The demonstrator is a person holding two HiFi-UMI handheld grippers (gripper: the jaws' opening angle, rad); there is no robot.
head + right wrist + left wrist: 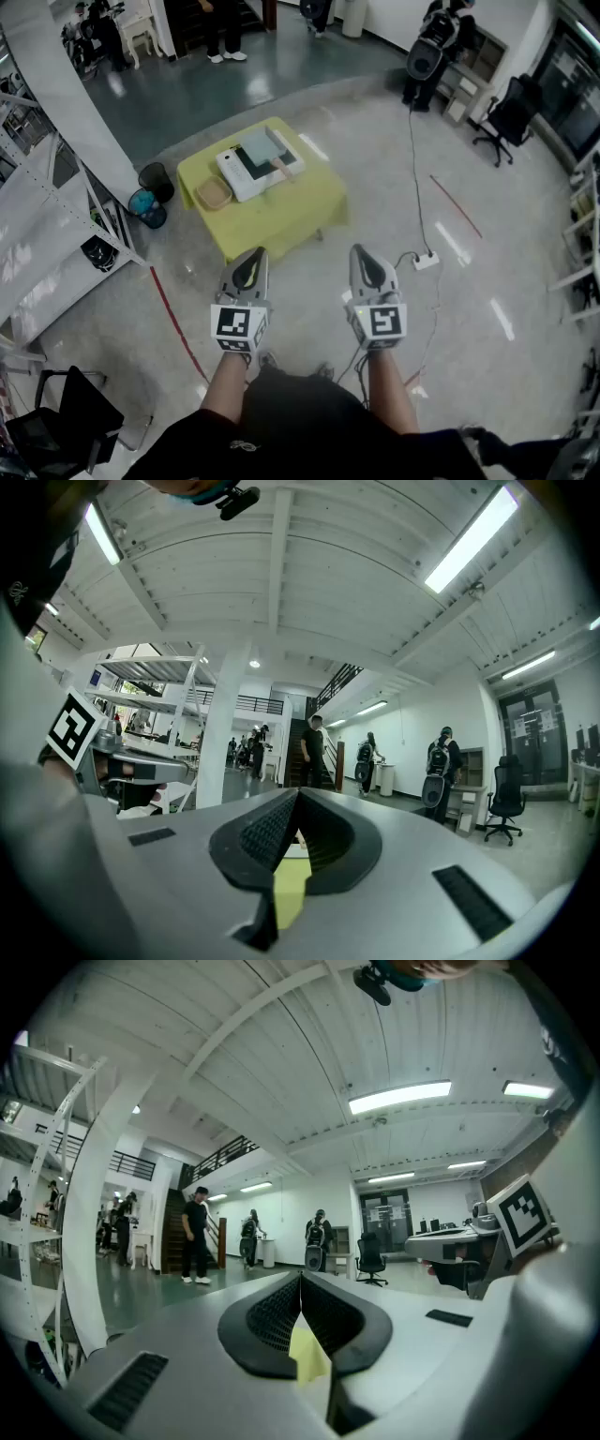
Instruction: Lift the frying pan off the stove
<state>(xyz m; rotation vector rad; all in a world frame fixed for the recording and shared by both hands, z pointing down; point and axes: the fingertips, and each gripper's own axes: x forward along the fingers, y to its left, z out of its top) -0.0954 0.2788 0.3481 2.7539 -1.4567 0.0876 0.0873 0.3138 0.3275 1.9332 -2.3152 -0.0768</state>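
Observation:
A low table under a yellow cloth (281, 214) stands on the floor ahead of me. On it lies a white stove (240, 174), and a grey-green square pan (264, 147) sits over its far part with a brownish handle toward the near right. My left gripper (247, 270) and right gripper (370, 266) hang side by side in the air well short of the table, both shut with nothing in them. In the left gripper view the left gripper (300, 1283) has its tips together, with a sliver of yellow showing behind. The right gripper (296, 799) looks the same in its own view.
A tan square dish (213, 193) lies on the table's left corner. A black bin (156, 177) and a blue object (145, 205) sit left of the table, beside white shelving (47, 220). A power strip (425, 260) and its cable lie on the floor to the right. People stand far off.

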